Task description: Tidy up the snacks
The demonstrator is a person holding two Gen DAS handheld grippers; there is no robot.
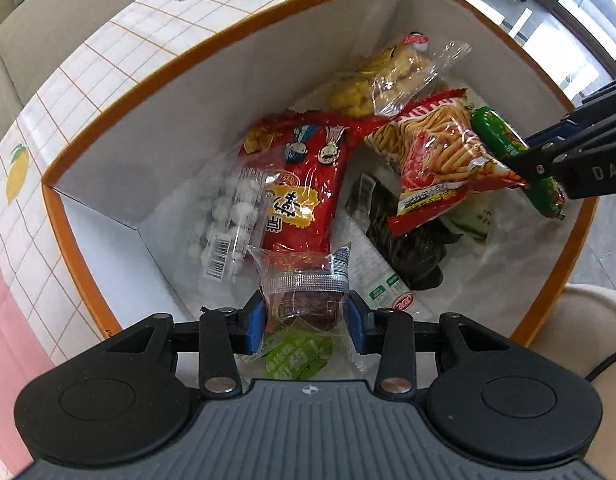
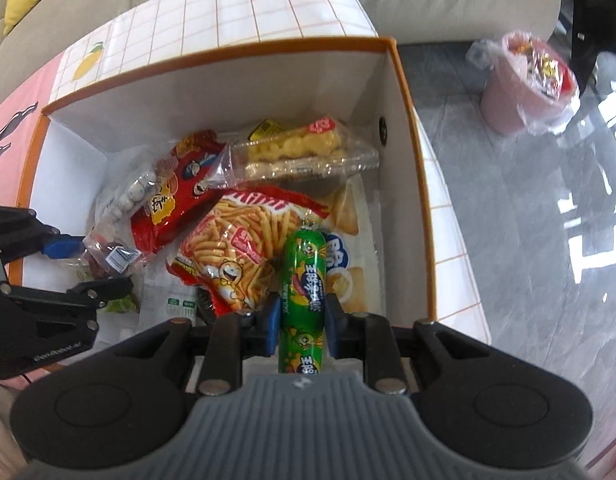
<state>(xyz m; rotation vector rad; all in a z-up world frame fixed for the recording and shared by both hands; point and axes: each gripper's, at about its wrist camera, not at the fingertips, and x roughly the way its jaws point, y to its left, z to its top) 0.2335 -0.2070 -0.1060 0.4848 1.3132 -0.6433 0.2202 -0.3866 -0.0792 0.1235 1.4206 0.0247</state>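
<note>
A lemon-print grid cloth covers the counter [image 2: 235,12] under an orange-rimmed white cardboard box [image 1: 267,80], already holding most snacks. Right tongs [image 2: 301,312] clamp a green sausage stick [image 2: 303,280] over its near-right corner; left tongs [image 1: 305,320] clamp a clear-wrapped dark snack pack [image 1: 303,292] near its near-left wall. Both seem unreleased.

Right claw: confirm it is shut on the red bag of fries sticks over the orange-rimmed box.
Not the red bag. The right claw is shut on the green sausage stick, held over the orange-rimmed box; the right wrist view shows it. The fries bag lies loose inside.
</note>
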